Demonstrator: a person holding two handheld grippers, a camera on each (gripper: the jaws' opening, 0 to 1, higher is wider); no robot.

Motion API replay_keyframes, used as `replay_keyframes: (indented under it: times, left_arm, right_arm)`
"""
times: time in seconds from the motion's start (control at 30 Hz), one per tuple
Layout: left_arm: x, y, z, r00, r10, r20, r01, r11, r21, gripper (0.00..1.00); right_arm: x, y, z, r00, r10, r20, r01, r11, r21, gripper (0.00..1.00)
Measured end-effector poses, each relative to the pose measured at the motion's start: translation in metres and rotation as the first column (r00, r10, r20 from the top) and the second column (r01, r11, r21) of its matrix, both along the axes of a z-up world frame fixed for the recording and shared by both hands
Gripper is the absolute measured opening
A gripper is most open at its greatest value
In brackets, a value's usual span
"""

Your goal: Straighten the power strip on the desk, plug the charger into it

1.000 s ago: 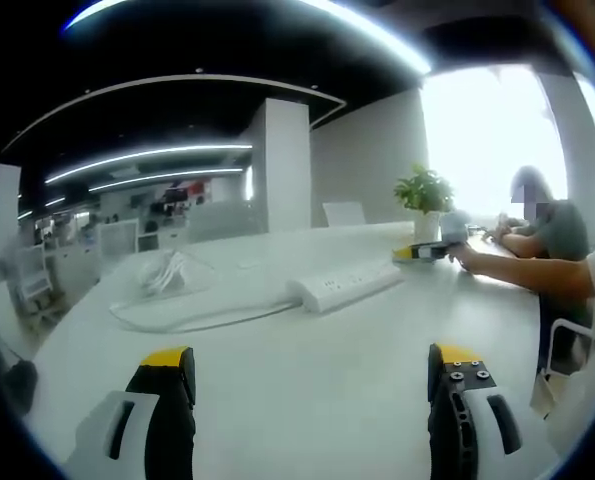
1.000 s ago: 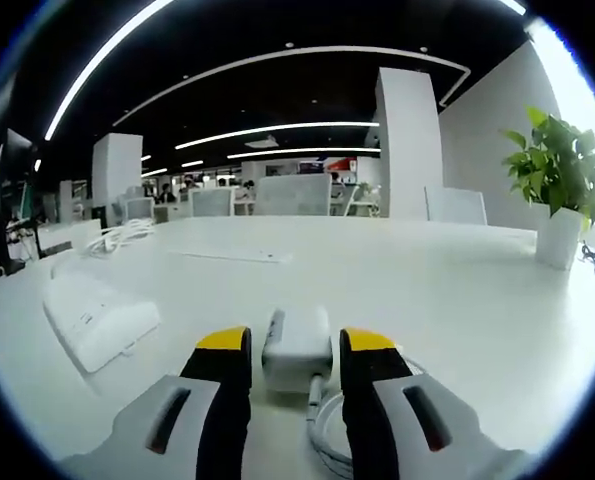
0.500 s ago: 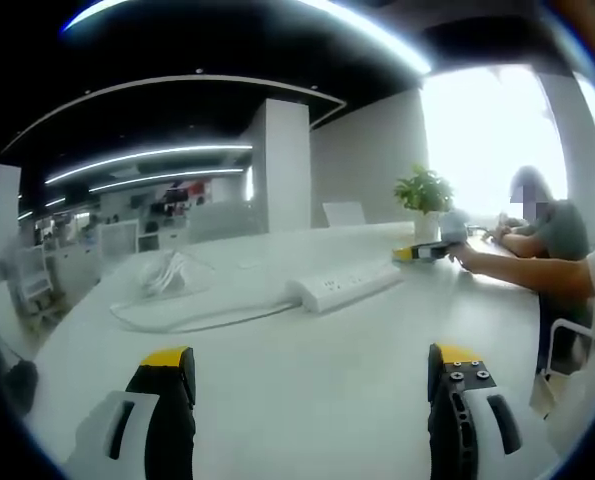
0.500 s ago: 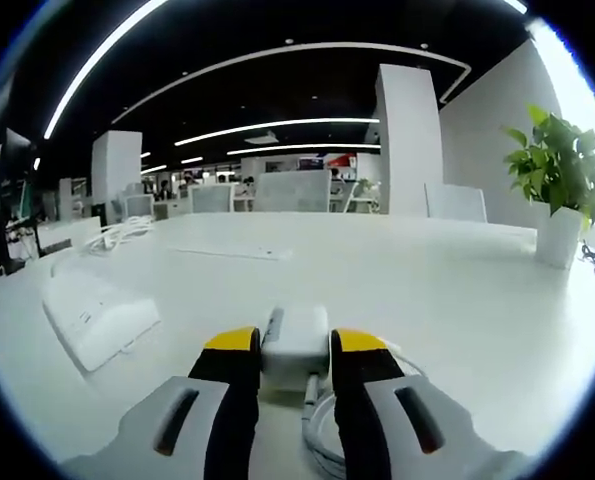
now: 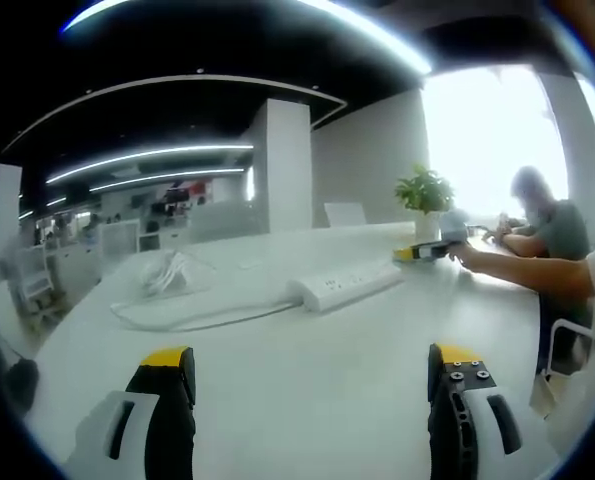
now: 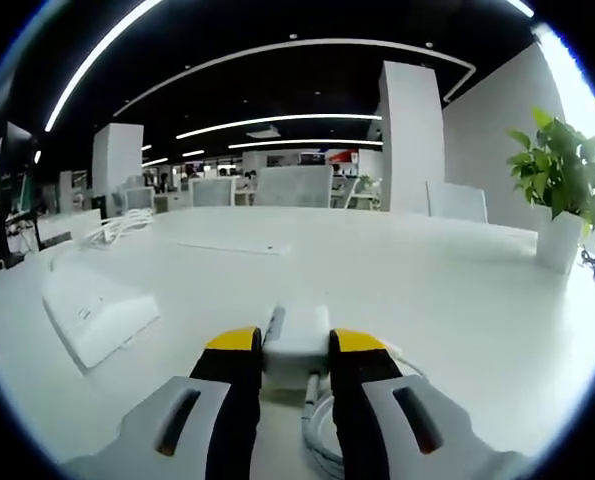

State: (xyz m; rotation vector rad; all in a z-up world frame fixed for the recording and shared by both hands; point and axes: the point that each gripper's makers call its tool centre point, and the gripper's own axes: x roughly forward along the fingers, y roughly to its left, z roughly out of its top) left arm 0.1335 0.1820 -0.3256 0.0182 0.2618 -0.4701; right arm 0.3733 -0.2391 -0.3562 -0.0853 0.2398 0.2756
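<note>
Now R gripper [image 6: 285, 345] fingers pinch white charger [image 6: 296, 345]; L gripper [image 5: 312, 375] fingers spread, white power strip [image 5: 349, 285] skewed.

Open office: dark ceiling [image 6: 277, 30] with curved light strips, white pillar [image 6: 412, 140], bright window [image 5: 477, 140].

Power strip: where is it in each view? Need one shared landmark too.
Left gripper view: power strip lies mid-frame, right of centre, on the white desk.
Right gripper view: it lies at the left edge, left of the charger between the jaws.
Shared landmark: potted plant.
</note>
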Motion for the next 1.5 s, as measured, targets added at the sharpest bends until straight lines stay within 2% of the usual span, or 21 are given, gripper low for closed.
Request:
replay_keyframes:
  times: [0.3, 0.5, 0.67, 1.13, 1.27, 1.5]
  left_arm:
    - [0.0, 0.001, 0.0, 1.0, 0.001, 0.0, -0.001, 1.0, -0.001, 0.99]
    - [-0.001, 0.002, 0.0, 1.0, 0.005, 0.001, -0.004, 1.0, -0.001, 0.99]
    - [-0.001, 0.002, 0.0, 1.0, 0.004, -0.002, -0.004, 1.0, 0.001, 0.99]
    - [0.001, -0.002, 0.001, 1.0, -0.001, -0.001, 0.001, 1.0, 0.004, 0.99]
    - [0.001, -0.003, 0.001, 1.0, -0.003, -0.002, 0.003, 1.0, 0.006, 0.99]
    - [0.002, -0.004, -0.001, 1.0, -0.006, -0.005, 0.006, 1.0, 0.005, 0.99]
  right_arm:
    - [-0.001, -0.003, -0.001, 0.999, -0.02, -0.047, 0.019, 1.0, -0.016, 0.25]
    - [-0.003, -0.002, -0.002, 0.998, -0.02, -0.057, 0.018, 0.999, -0.035, 0.24]
    - [-0.005, -0.003, -0.001, 0.998, -0.023, -0.051, 0.018, 0.996, -0.091, 0.24]
    - [-0.005, -0.007, 0.001, 0.998, -0.024, -0.065, 0.019, 0.997, -0.075, 0.24]
    - [-0.007, -0.007, 0.006, 0.998, -0.023, -0.056, 0.02, 0.998, -0.056, 0.24]
    - [-0.009, -0.005, 0.014, 0.999, -0.013, -0.041, 0.01, 0.998, -0.066, 0.24]
